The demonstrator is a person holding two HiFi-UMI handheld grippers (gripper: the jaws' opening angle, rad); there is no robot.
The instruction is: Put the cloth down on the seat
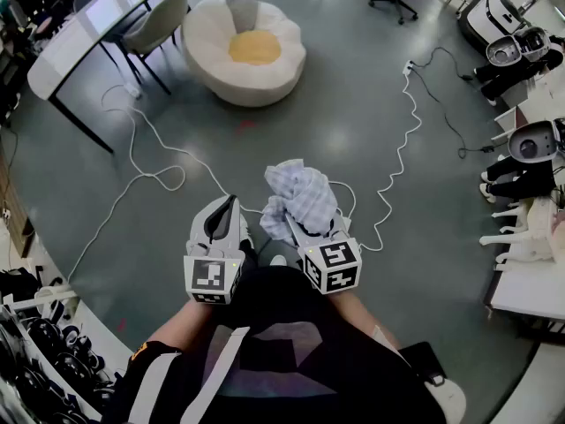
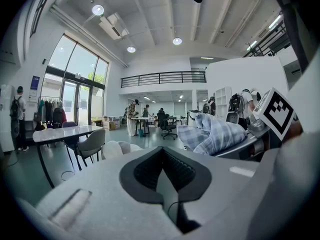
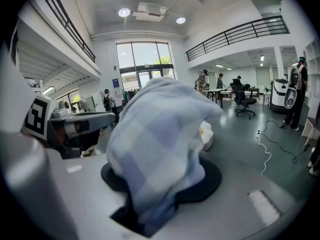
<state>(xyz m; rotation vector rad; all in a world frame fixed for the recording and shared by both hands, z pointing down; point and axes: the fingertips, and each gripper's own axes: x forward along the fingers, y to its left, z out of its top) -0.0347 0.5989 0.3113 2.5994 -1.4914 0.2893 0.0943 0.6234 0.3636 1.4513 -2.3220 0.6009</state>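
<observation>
R gripper (image 1: 311, 230) clamped on bunched checked cloth (image 1: 300, 194), held over floor (image 1: 353, 122); L gripper (image 1: 228, 206) jaws together, empty; seat (image 1: 205, 38) lies well ahead, slightly left of both; cloth needs carrying fwd; L marginally nearer, R loaded.

Blue-checked cloth (image 1: 302, 194); cream, yellow-centred seat (image 1: 205, 42)

The crumpled blue-and-white checked cloth (image 1: 300, 193) is pinched in the right gripper (image 1: 311, 230) above the floor, well apart from the round white seat (image 1: 205, 42) with its yellow middle.
</observation>
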